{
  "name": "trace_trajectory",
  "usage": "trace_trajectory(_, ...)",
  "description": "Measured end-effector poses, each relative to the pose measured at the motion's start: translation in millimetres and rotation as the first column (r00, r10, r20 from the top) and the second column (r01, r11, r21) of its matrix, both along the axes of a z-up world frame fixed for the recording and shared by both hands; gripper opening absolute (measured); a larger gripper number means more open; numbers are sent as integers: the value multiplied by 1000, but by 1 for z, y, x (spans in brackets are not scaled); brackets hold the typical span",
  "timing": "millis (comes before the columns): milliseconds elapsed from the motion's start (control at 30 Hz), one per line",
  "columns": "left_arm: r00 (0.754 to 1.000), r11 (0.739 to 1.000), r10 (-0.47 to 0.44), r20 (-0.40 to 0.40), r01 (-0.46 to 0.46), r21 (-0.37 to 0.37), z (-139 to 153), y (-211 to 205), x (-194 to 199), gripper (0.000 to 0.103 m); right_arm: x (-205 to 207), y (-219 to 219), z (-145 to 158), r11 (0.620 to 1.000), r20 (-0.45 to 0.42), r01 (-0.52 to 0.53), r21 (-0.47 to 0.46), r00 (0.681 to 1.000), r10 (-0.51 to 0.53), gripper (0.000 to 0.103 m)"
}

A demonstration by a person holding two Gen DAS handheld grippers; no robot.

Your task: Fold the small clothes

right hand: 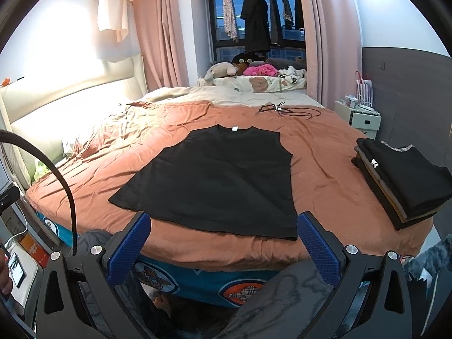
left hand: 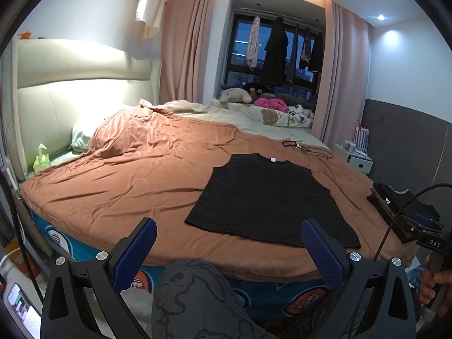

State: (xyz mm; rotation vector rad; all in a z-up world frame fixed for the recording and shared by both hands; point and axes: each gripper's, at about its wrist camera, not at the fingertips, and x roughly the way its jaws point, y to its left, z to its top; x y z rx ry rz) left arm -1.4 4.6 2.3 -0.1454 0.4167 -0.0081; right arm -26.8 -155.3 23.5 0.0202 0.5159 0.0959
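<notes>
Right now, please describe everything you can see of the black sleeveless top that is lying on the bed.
The black sleeveless top is plain, looks like soft knit fabric, and lies spread flat and unfolded on the orange-brown bedcover. A small white label shows inside its neckline, which points toward the window; the hem lies near the bed's front edge. Wide armholes are cut at both sides. Nothing rests on it, and neither gripper touches it.

- "DAS" in pale letters stands on the black body of the right gripper [left hand: 434,243], at about four o'clock in the left wrist view (the only wording that reads).
- The phone screen [left hand: 19,303] at eight o'clock is too blurred.
</notes>
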Motion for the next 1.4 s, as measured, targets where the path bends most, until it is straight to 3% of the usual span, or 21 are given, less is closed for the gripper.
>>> trace_trajectory(567, 999, 1000, -3, -38, 3, 5, -2, 15, 31, 102, 28, -2, -9, 1000, -18, 2, 20, 1000, -1, 103)
trace_trajectory(967, 987, 1000, -16, -162, 12, -25, -35, 30, 95, 102, 80, -6, -27, 996, -118, 90, 18, 989, -87, 103)
trace_trajectory(1400, 954, 998, -10, -300, -10, -66, -73, 42, 169, 85, 146, -26, -44, 978, -256, 197, 70, 951, -173, 103)
